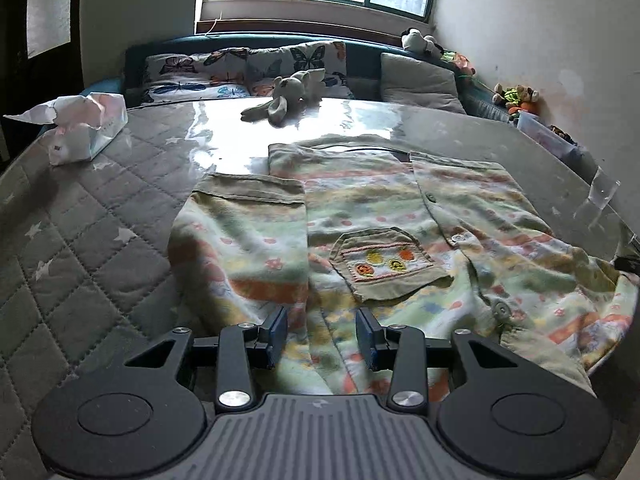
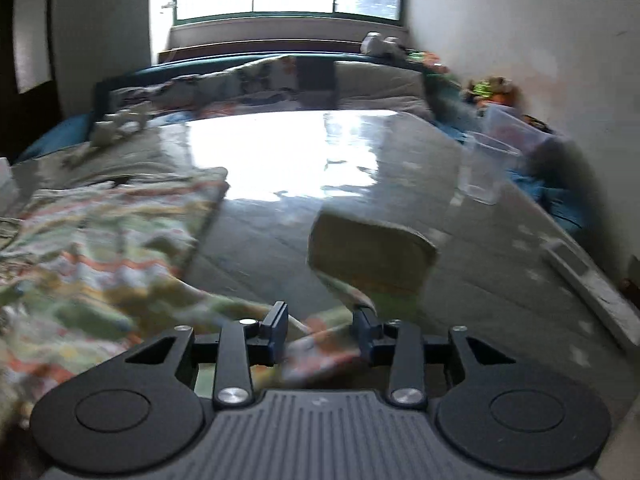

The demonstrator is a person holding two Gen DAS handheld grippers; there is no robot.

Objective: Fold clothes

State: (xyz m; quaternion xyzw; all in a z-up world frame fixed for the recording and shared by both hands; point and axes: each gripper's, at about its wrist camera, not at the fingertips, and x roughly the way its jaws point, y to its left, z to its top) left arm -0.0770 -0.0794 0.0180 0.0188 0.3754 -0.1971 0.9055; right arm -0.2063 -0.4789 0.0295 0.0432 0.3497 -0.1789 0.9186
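Evidently mid-fold: the left gripper hovered wide, empty, over the near hem of the patterned shirt spread ahead on the bed, its left sleeve already turned in. The right gripper, jaws apart, straddled the right sleeve; closing there seemed next. No writing was legible.

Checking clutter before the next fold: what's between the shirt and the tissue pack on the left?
Nothing: in the left wrist view only bare quilted mattress lies between the shirt and the tissue pack.
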